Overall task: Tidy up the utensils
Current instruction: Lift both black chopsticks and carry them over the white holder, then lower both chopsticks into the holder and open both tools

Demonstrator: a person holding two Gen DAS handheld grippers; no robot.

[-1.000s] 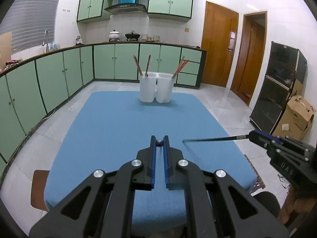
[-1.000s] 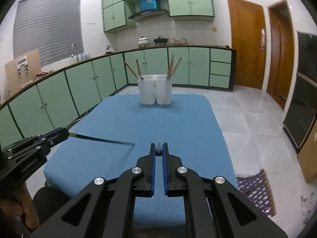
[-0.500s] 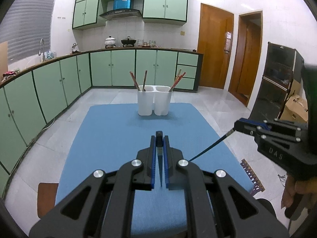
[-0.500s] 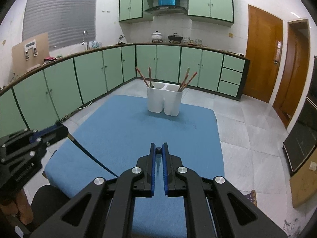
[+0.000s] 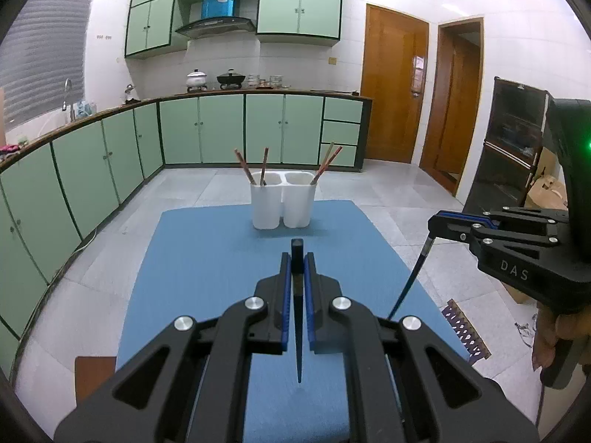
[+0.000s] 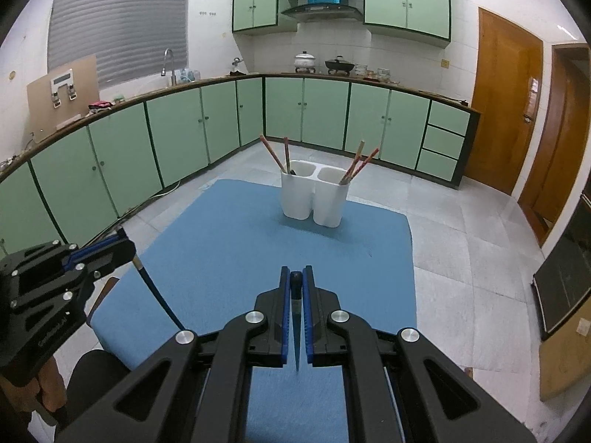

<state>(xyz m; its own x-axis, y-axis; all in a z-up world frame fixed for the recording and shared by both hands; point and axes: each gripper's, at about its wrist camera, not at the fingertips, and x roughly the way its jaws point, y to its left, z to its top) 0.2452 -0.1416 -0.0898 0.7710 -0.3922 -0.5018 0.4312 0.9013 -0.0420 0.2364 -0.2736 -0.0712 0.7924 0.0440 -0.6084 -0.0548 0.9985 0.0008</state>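
My left gripper (image 5: 297, 258) is shut on a dark chopstick (image 5: 297, 339) that hangs tip-down between its blue pads. The right gripper (image 6: 296, 277) is likewise shut on a second dark chopstick (image 6: 296, 328), pointing downward. Each gripper shows in the other's view: the right gripper (image 5: 436, 221) with its chopstick (image 5: 410, 280) at right, the left gripper (image 6: 123, 240) with its chopstick (image 6: 155, 295) at left. A white two-compartment holder (image 5: 282, 205) (image 6: 314, 199) stands at the far end of the blue mat (image 5: 207, 265) (image 6: 229, 243), with reddish-brown chopsticks (image 5: 245, 166) (image 6: 360, 164) leaning in both compartments.
Green kitchen cabinets (image 5: 207, 133) curve around the left and back. Wooden doors (image 5: 391, 92) and a dark cabinet (image 5: 513, 147) with cardboard boxes stand to the right. A hand (image 5: 554, 336) holds the right gripper. A brown stool corner (image 5: 94, 373) shows beside the mat.
Both grippers have risen and rolled, so the two held chopsticks swung from lying sideways to hanging tip-down. The holder now appears lower and farther in both views.
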